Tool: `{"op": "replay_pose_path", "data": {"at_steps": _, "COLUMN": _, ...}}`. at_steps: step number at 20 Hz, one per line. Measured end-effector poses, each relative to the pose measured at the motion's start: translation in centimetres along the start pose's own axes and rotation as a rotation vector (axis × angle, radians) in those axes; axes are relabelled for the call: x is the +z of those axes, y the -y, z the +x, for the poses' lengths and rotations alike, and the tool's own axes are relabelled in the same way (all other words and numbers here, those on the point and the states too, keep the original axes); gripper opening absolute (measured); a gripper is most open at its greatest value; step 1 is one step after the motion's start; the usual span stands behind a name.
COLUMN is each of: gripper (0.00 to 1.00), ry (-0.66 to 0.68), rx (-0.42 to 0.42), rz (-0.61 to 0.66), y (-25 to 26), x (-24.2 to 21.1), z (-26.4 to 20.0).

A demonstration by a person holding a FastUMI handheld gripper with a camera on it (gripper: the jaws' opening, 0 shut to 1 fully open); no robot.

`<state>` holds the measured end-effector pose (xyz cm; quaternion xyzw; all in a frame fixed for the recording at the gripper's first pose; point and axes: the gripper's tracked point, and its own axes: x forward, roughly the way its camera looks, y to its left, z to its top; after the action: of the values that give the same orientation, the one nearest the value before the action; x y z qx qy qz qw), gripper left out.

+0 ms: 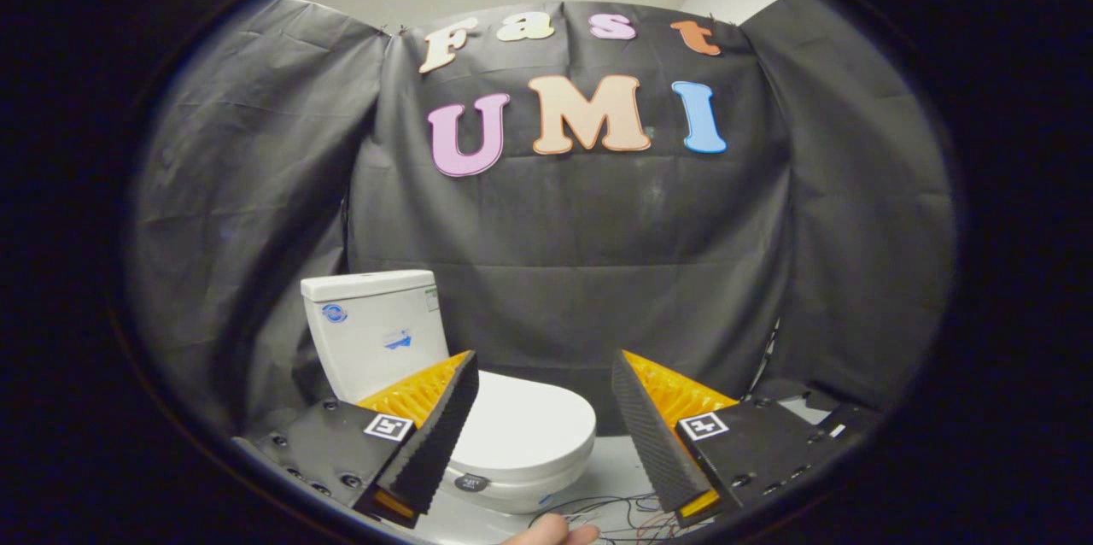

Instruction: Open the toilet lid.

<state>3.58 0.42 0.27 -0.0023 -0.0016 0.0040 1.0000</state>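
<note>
Black cloth wall (598, 272) encloses the booth on three sides, hanging in loose folds down to the floor; a pale ceiling and a strip of white wall show above it.

A white toilet (478, 408) stands on the pale floor (610, 464) against the back cloth, left of centre. Its tank (376, 331) is upright, with a flat cover on top and a blue mark on the front face.

The toilet lid (525, 421) is down, lying flat and closed over the bowl. It sits ahead of the gripper, partly hidden behind the left finger, with its front edge reaching into the gap between the two fingers. A small dark round item sits on the bowl's front, below the lid's rim.

The gripper (545, 374) is held above and short of the toilet, fingers spread wide apart, gripping nothing and touching nothing.

Thin wires (615, 515) lie loose on the floor between the fingers' bases. A fingertip (551, 535) of a person's hand shows beside them.
</note>
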Motion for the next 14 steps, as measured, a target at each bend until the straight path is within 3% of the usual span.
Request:
{"op": "replay_pose_path", "data": {"at_steps": 6, "gripper": 0.97, "ry": -0.006, "rx": 0.037, "rz": -0.060, "y": -1.7, "x": -0.4, "z": 3.2}}
{"op": "replay_pose_path", "data": {"at_steps": 9, "gripper": 0.97, "ry": 0.014, "rx": 0.077, "rz": -0.031, "y": -3.5, "x": -0.8, "z": 5.8}}
{"op": "replay_pose_path", "data": {"at_steps": 14, "gripper": 0.97, "ry": -0.065, "rx": 0.097, "rz": -0.020, "y": -7.3, "x": -5.8, "z": 7.6}}
